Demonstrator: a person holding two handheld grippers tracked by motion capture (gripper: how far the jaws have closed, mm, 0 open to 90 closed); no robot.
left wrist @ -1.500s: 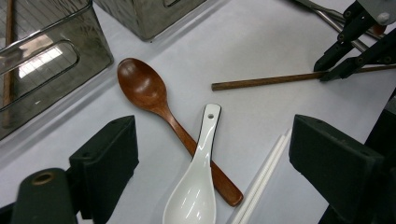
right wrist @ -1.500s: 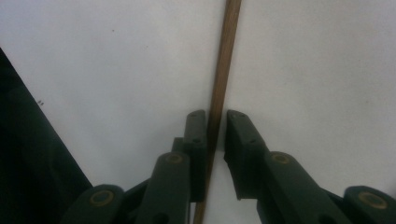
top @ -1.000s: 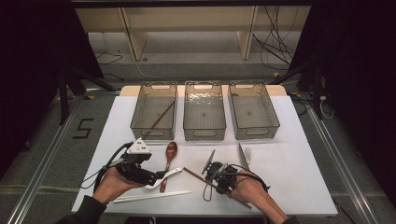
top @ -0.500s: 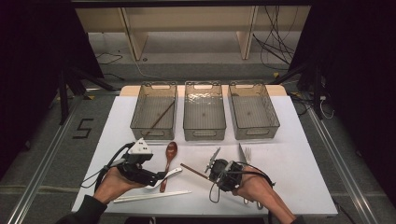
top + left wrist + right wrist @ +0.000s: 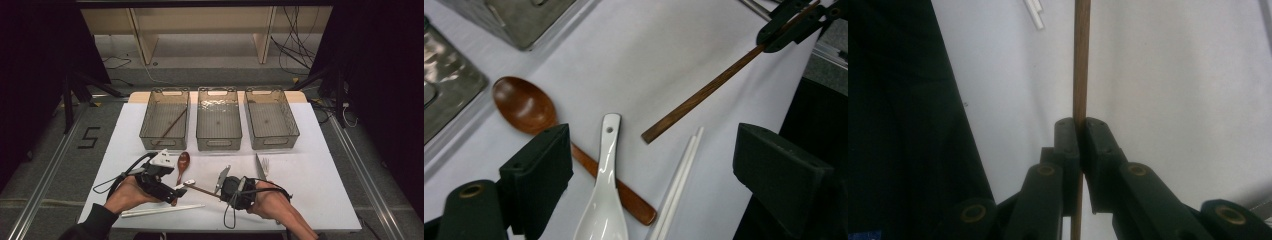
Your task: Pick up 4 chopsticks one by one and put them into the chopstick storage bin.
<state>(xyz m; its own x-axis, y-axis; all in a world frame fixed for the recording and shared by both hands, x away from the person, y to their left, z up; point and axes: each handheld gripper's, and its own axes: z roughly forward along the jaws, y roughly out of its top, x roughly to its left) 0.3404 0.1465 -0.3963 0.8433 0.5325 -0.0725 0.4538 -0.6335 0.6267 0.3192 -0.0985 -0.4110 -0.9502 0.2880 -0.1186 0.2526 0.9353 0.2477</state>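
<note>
The right gripper (image 5: 1079, 132) has its jaws clamped on a thin brown wooden chopstick (image 5: 704, 92), whose long axis runs from that gripper leftward toward the left gripper (image 5: 651, 172), free end hanging just above the white table (image 5: 310, 170). The left gripper's jaws stand wide apart over a white ceramic spoon (image 5: 603, 200) lying across a dark wooden spoon (image 5: 526, 107), with a pair of white chopsticks (image 5: 679, 180) just beside.

At the far side stand three clear plastic bins. The left bin (image 5: 150, 125) holds what looks like a matching brown stick (image 5: 172, 124); the middle bin (image 5: 219, 142) and right bin (image 5: 290, 125) seem empty. A likely destination is the left bin, far-left of the held stick.
</note>
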